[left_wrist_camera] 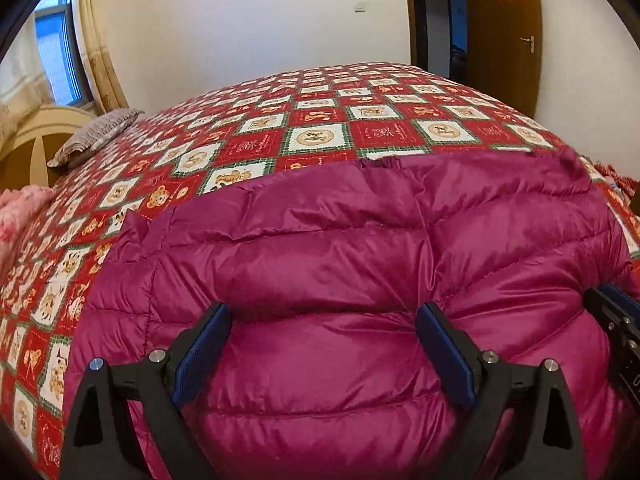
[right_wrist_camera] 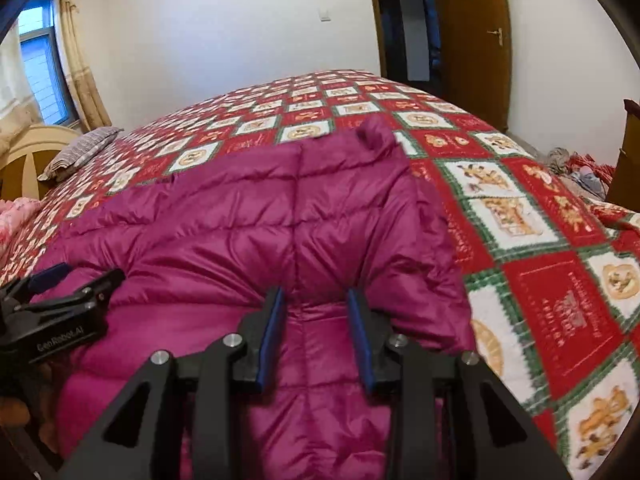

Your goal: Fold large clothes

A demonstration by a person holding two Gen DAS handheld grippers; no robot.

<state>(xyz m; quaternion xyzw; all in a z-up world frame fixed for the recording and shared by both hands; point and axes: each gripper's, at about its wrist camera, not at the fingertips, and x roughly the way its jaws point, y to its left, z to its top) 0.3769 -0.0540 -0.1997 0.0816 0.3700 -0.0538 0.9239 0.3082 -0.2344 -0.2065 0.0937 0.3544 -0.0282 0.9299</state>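
Note:
A magenta quilted down jacket (left_wrist_camera: 340, 248) lies spread on the bed; it also shows in the right wrist view (right_wrist_camera: 248, 216). My left gripper (left_wrist_camera: 324, 316) stands wide open with both fingers pressed into the near puffy edge of the jacket. My right gripper (right_wrist_camera: 316, 300) is partly closed around a pinched fold of the jacket near its right side, fabric bulging between the blue pads (right_wrist_camera: 272, 336). The right gripper's body shows at the right edge of the left wrist view (left_wrist_camera: 616, 320); the left gripper shows at the left of the right wrist view (right_wrist_camera: 60, 300).
The bed carries a red, white and green checkered quilt (right_wrist_camera: 540, 240). A grey striped pillow (left_wrist_camera: 96, 136) and a pink cloth (left_wrist_camera: 16, 216) lie at the left. A brown door (right_wrist_camera: 472, 32) stands behind, and a clothes heap (right_wrist_camera: 576, 168) lies on the floor at the right.

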